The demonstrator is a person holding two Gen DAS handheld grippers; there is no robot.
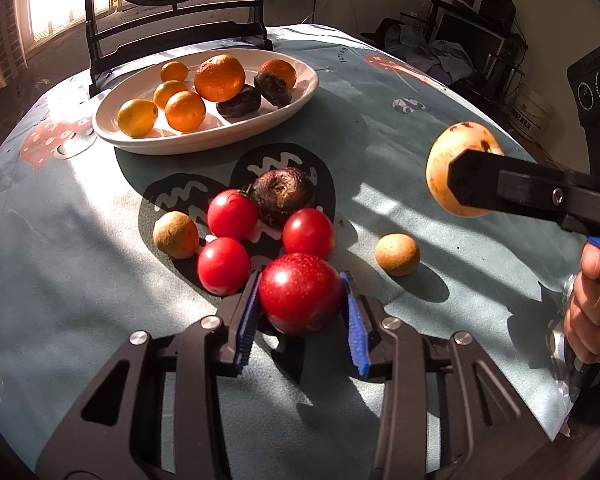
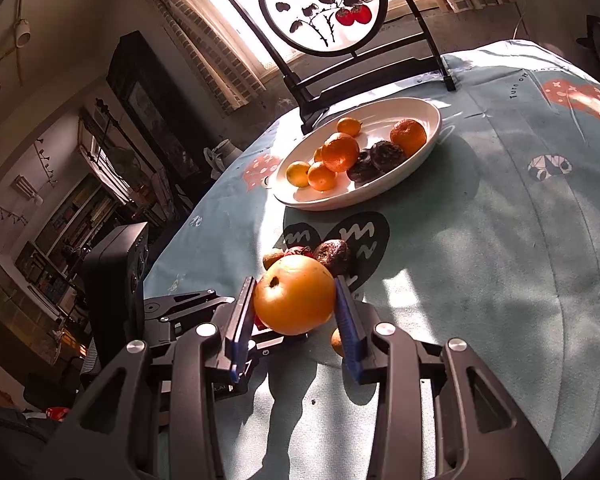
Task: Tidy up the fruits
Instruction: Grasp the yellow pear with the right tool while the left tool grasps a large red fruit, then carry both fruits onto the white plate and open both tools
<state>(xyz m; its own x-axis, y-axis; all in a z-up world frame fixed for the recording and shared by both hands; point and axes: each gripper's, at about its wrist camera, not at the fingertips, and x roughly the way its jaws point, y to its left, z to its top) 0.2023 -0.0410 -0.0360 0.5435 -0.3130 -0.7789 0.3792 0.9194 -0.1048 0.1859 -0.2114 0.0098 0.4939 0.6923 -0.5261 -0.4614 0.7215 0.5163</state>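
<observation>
Fruit sits in both tools: the left gripper (image 1: 300, 308) pinches a large red speckled fruit (image 1: 300, 292) between its blue pads at the near edge of the cluster on the tablecloth (image 1: 400, 152), while the right gripper (image 2: 296, 320) clamps a yellow-orange fruit (image 2: 295, 294) held up off the cloth. Crowding the red one — three tomatoes (image 1: 233, 214), a dark wrinkled fruit (image 1: 282, 196) and a small brown fruit (image 1: 175, 235) — another brown fruit (image 1: 397, 254) lies apart to the right. Bare cloth separates the cluster from the white plate (image 1: 112, 128) of oranges near the table's far edge, in front of a framed screen (image 2: 324, 4).
</observation>
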